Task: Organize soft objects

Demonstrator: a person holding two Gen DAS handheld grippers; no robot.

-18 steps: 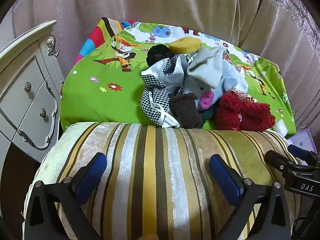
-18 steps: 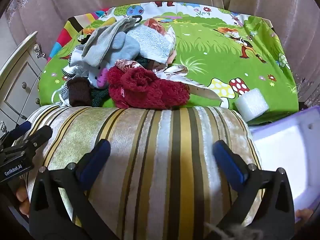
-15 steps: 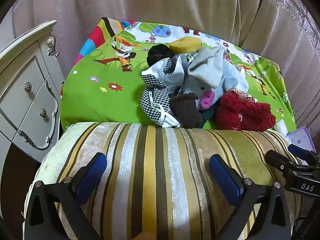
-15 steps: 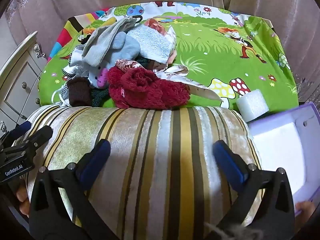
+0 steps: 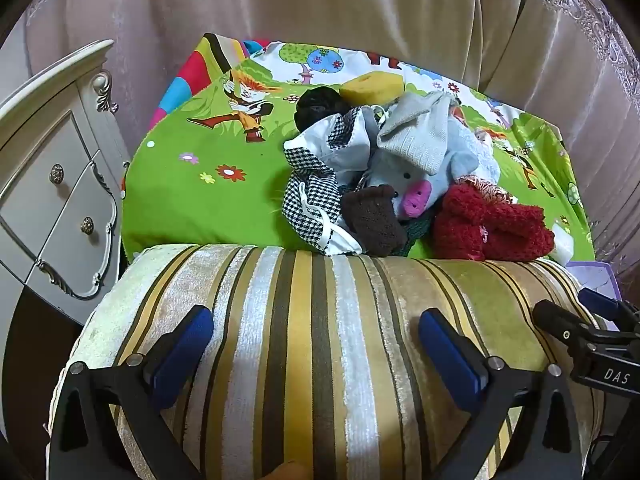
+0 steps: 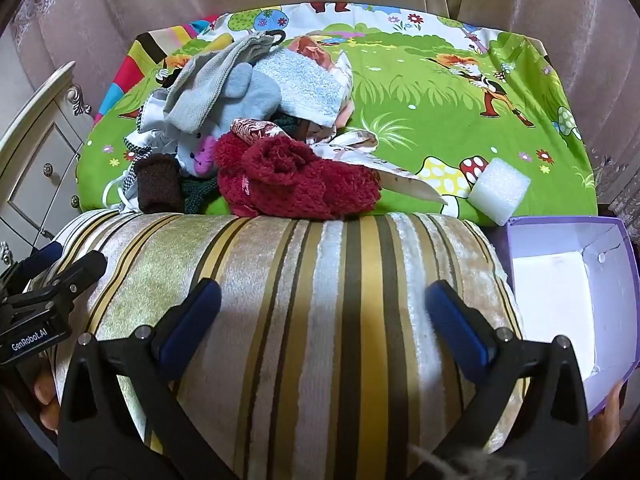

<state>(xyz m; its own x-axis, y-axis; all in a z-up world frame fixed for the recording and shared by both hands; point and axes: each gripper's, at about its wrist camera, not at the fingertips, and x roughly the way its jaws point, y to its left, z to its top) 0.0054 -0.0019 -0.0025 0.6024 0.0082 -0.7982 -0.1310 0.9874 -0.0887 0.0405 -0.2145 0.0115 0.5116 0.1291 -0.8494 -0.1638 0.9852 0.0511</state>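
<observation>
Far off to the left of the left gripper (image 5: pixel 316 344), a cream dresser (image 5: pixel 52 184) with little round knobs is seen. The left gripper is spread wide and nothing is held between its blue pads; it hangs over a striped velvet cushion (image 5: pixel 320 320) that fills the space right under and ahead of both tools. Beyond the cushion, ahead of the left gripper, the pile of soft objects (image 5: pixel 384 184) is heaped on a green cartoon-print sheet (image 5: pixel 192 196): a checkered cloth (image 5: pixel 308 204) ahead and slightly left, a brown knit sock (image 5: pixel 372 220) just beside it, a grey plush with a pink snout (image 5: pixel 416 196) behind that, and a fuzzy red sock (image 5: pixel 488 228) ahead to the right. A yellow sponge (image 5: pixel 372 86) is tucked at the far end of the heap (next to something black, hard to identify). The right gripper (image 6: pixel 324 320) is also released, jaws wide, nothing grasped. From it, the pile is found ahead and left, a white foam block (image 6: pixel 498 188) ahead and right, and an open purple box (image 6: pixel 568 292) just to its right.
</observation>
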